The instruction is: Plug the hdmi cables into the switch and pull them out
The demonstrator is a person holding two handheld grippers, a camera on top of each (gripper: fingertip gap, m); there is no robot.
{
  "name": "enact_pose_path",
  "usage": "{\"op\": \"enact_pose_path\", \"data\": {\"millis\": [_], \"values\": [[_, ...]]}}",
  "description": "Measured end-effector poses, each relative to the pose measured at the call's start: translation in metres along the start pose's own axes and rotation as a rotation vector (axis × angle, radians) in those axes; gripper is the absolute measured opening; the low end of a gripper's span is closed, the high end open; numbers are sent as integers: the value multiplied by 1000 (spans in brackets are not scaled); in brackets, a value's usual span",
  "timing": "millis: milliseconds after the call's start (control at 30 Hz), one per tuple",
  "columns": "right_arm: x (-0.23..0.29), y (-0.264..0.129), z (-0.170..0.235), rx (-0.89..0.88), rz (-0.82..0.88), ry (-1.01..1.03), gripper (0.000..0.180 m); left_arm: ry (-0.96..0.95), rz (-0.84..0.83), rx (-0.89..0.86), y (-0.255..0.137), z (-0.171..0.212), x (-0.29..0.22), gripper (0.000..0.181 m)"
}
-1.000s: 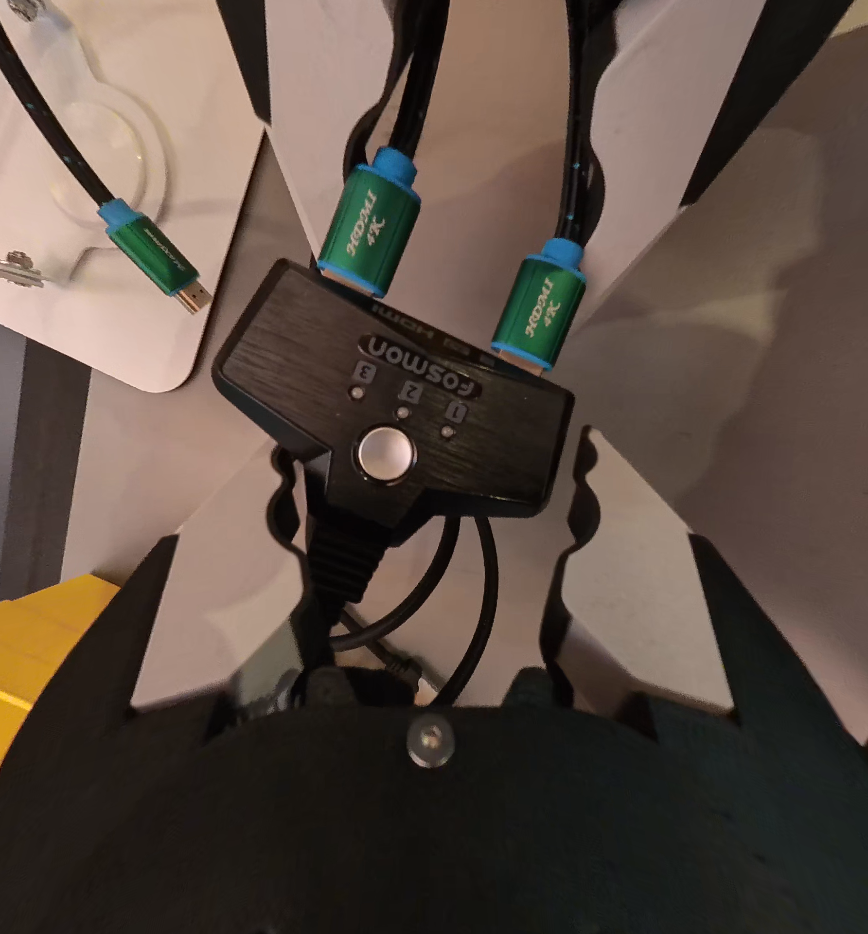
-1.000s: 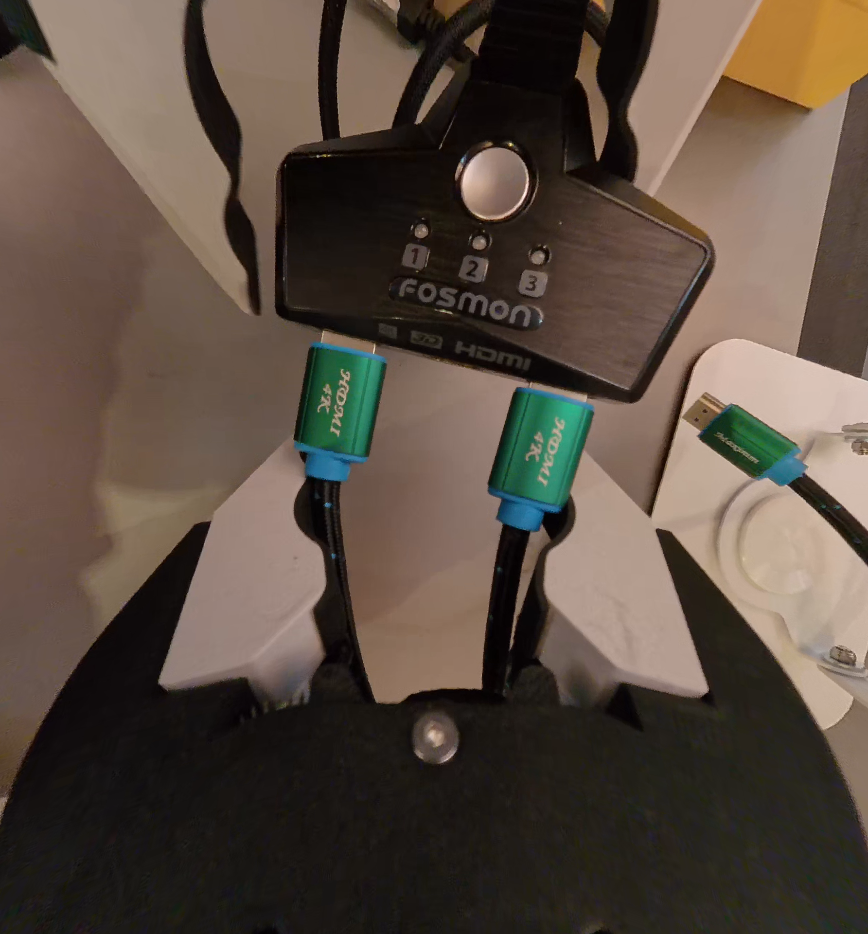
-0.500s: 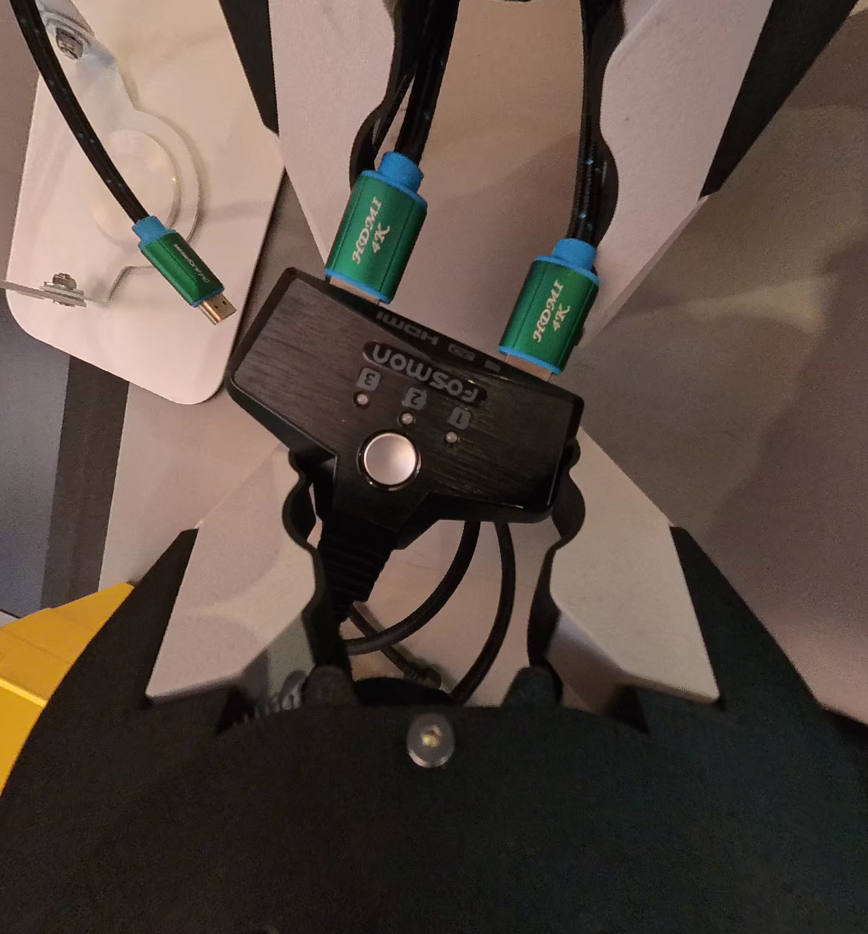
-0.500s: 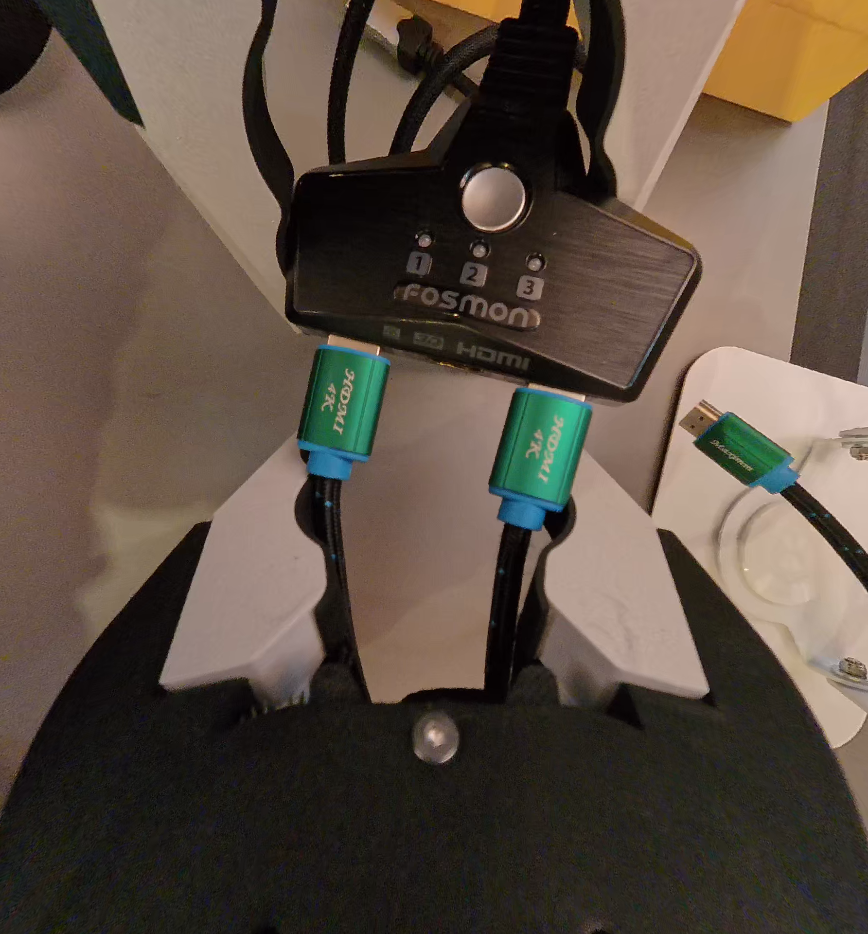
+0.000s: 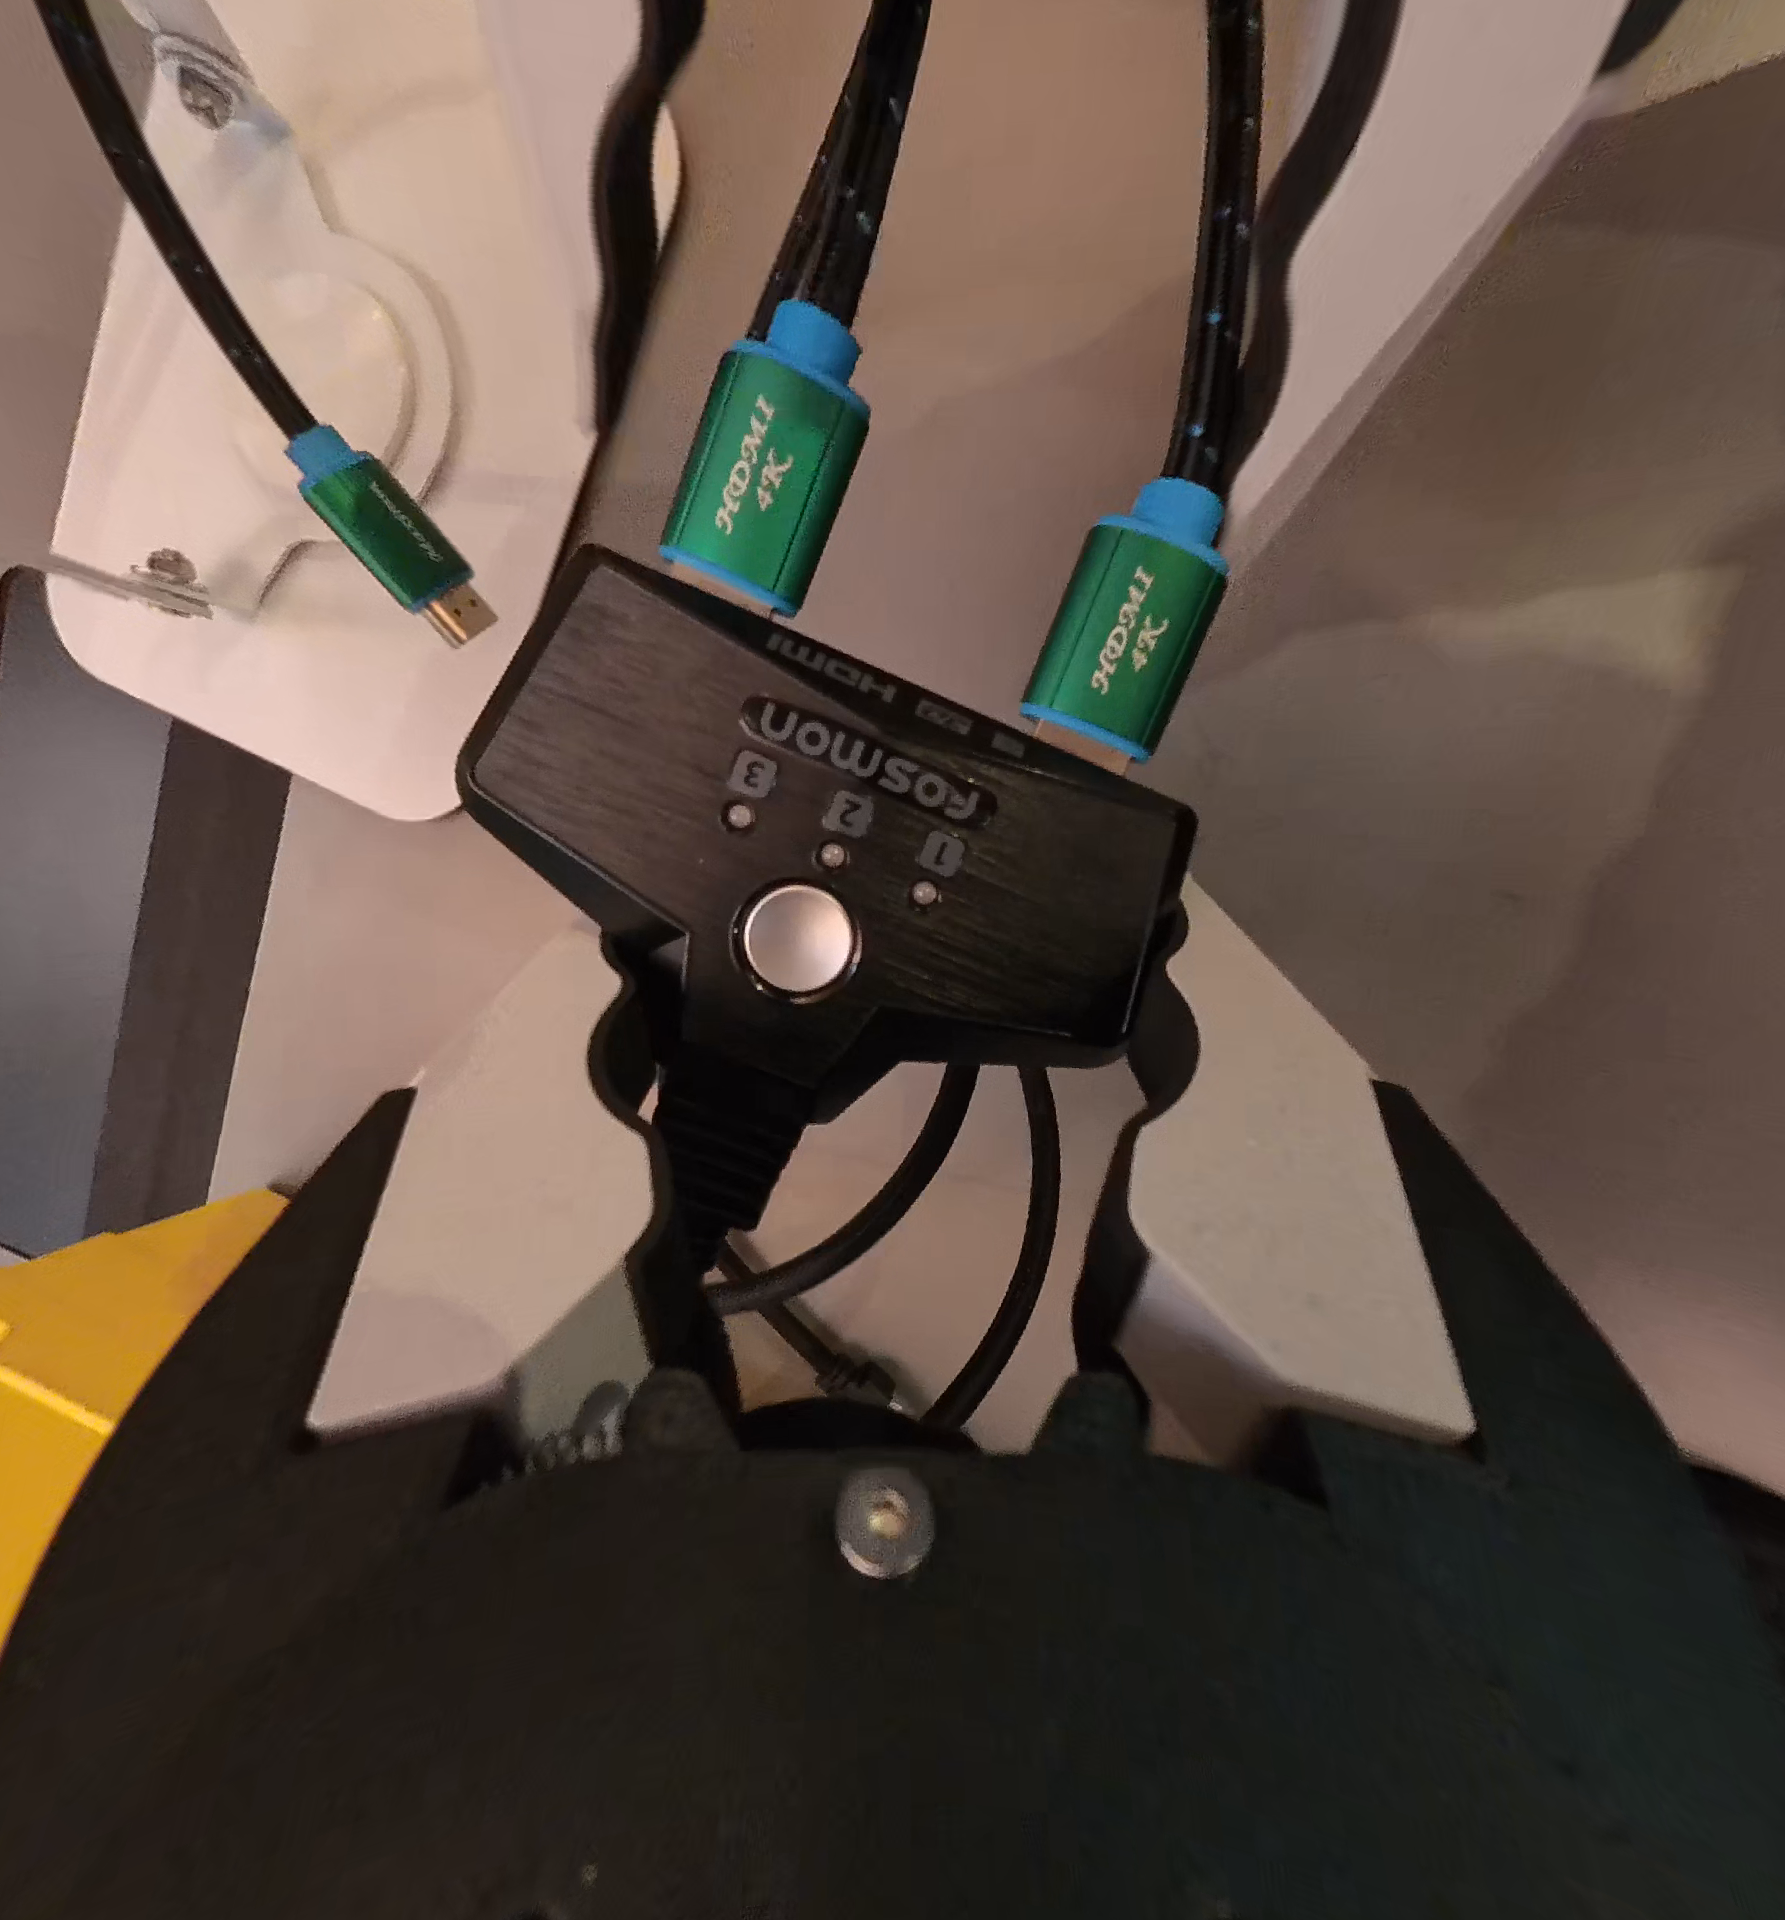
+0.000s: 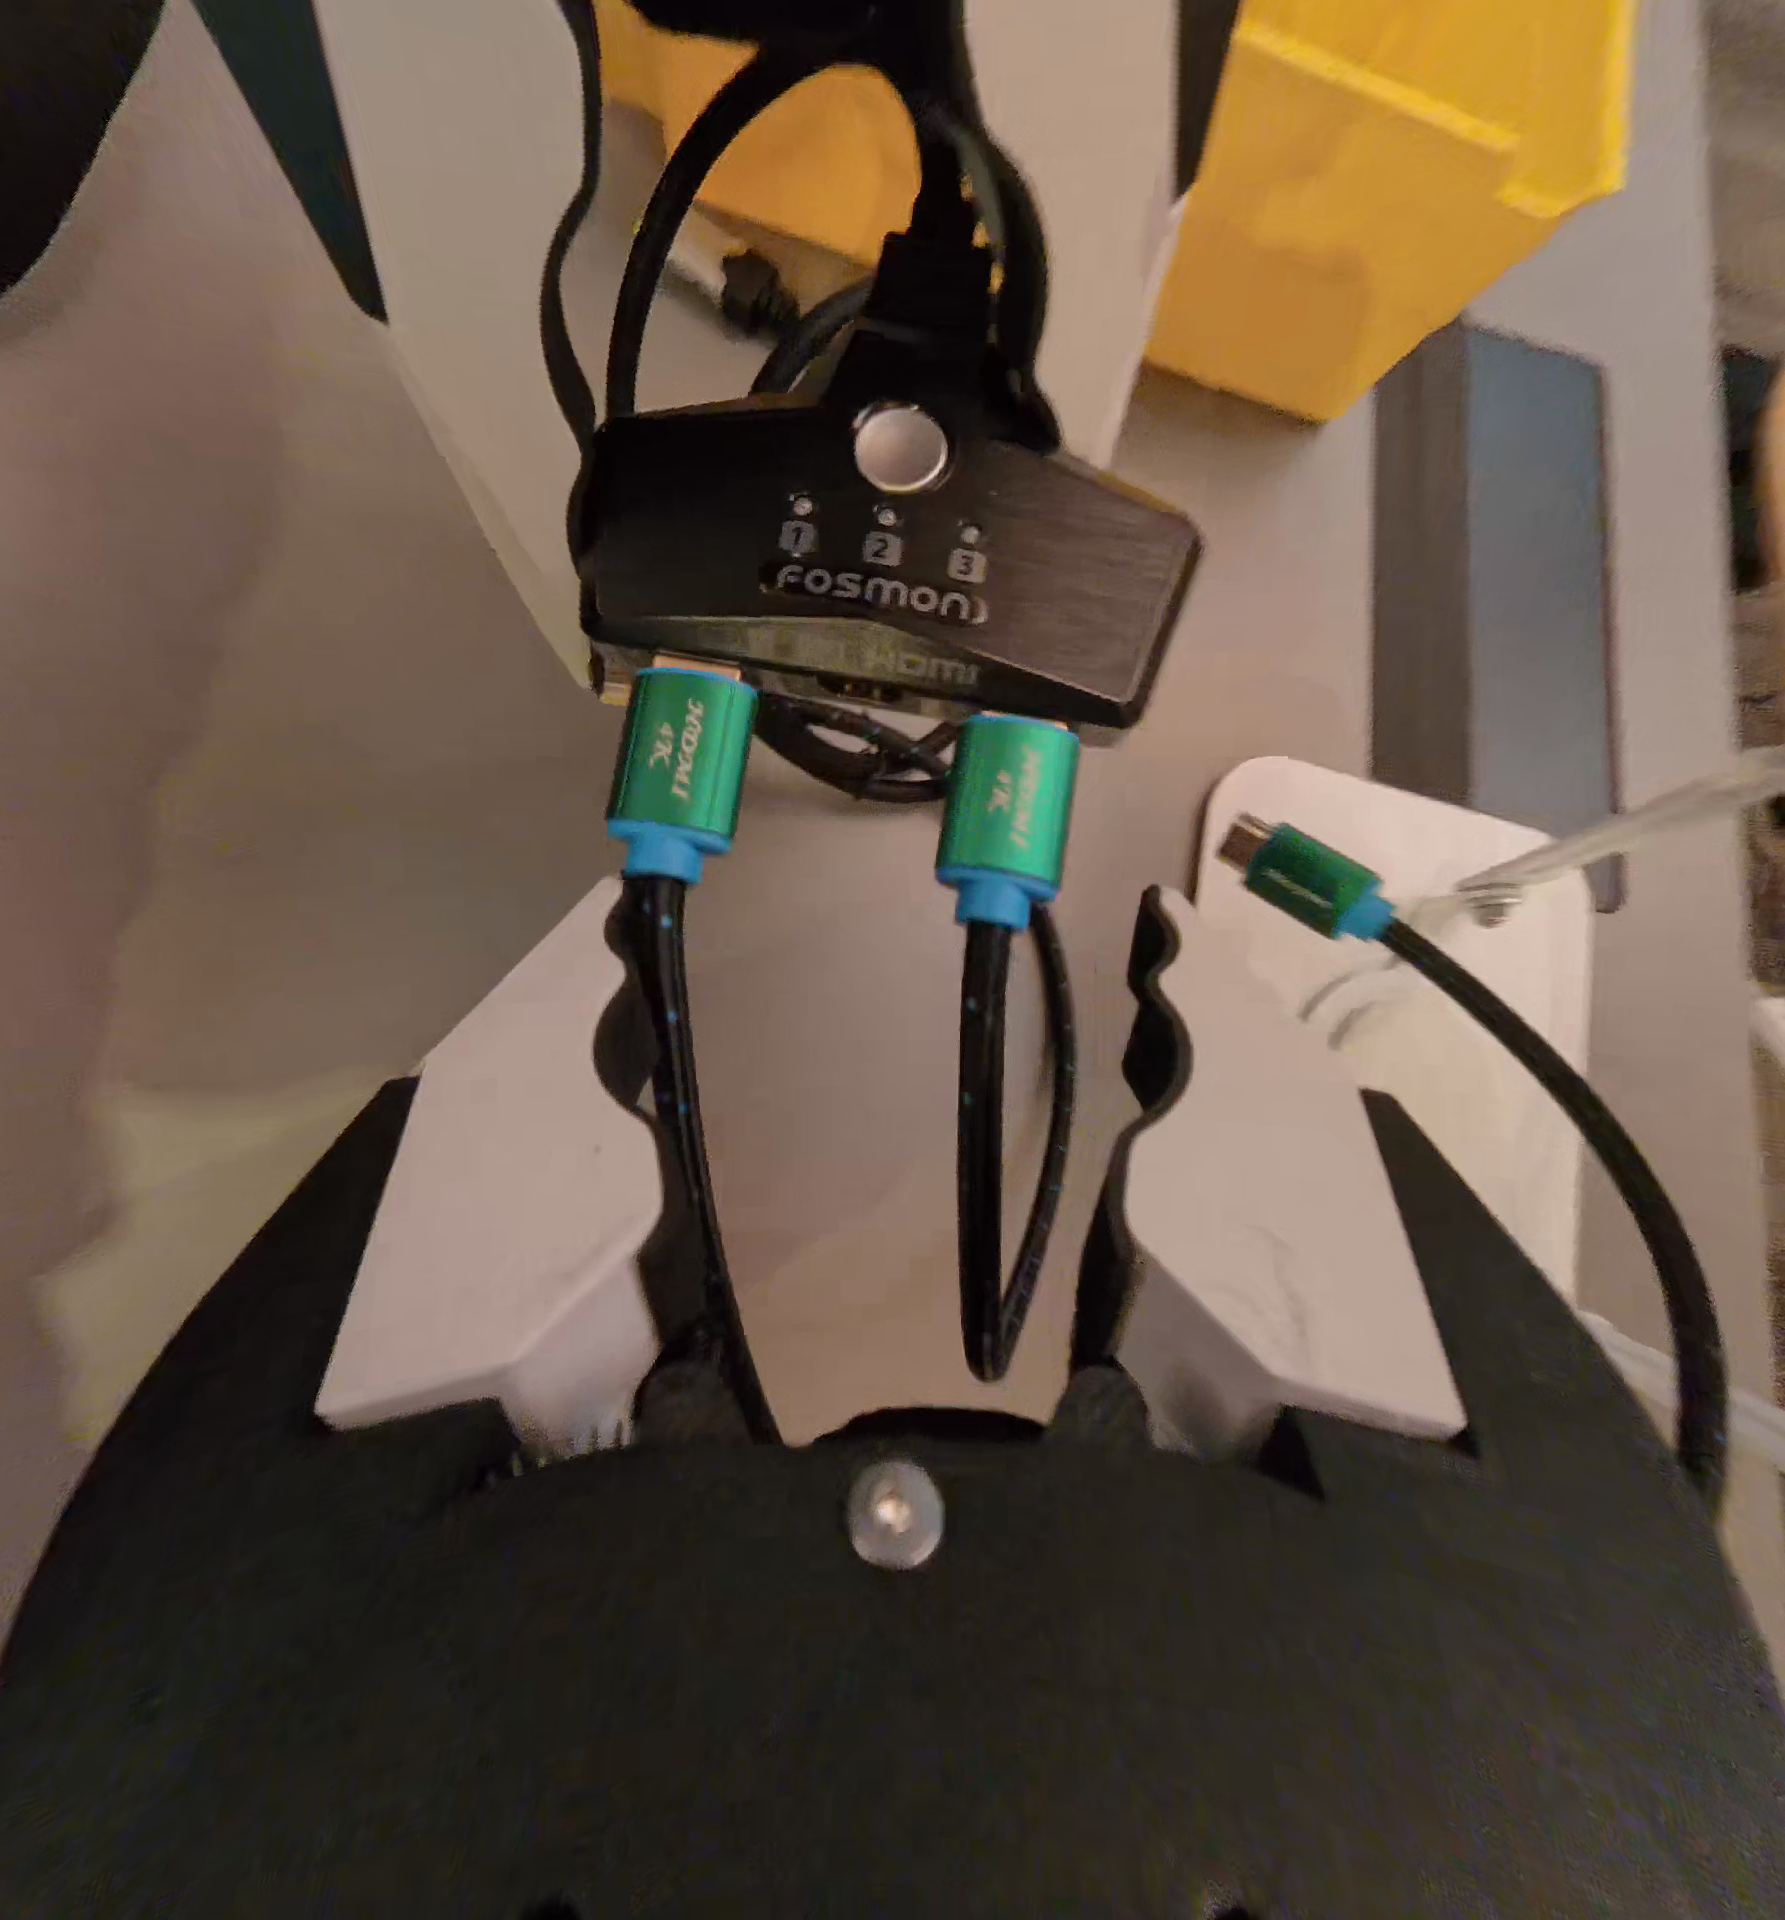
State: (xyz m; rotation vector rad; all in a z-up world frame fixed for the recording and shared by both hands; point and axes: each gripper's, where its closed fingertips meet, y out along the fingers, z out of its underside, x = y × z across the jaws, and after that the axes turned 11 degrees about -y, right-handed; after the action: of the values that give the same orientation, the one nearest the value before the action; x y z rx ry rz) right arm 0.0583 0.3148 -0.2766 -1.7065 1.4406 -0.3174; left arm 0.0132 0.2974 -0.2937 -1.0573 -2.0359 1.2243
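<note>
HDMI switch (image 5: 826,831), a black brushed box with one round silver button and three numbered lamps, clamped at its rear in my left hand-held gripper (image 5: 888,987) above the table (image 5: 1490,831).
Two green, blue-collared plugs (image 5: 763,478) (image 5: 1127,634) meet its outer ports; I see the middle port bare. My right hand-held gripper (image 6: 877,966) stands apart around their cables; a third plug (image 5: 384,540) lies on a white plate (image 5: 192,582).

Warm, dim light falls on a pale grey tabletop (image 5: 1490,623) holding a yellow bin (image 6: 1366,197) and white plate (image 5: 171,582).
</note>
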Motion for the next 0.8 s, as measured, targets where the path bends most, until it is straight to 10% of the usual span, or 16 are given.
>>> {"op": "enact_pose_path", "data": {"millis": [33, 367, 800], "values": [[-2, -7, -3, -24, 14, 0, 87, -13, 2, -14, -2, -1, 2, 93], [31, -60, -48, -279, -94, -98, 38, -91, 59, -77, -18, -5, 10, 93], [3, -29, -51, -284, -27, 44, 54, -111, 62, -79, -26, -7, 13, 92]]}}
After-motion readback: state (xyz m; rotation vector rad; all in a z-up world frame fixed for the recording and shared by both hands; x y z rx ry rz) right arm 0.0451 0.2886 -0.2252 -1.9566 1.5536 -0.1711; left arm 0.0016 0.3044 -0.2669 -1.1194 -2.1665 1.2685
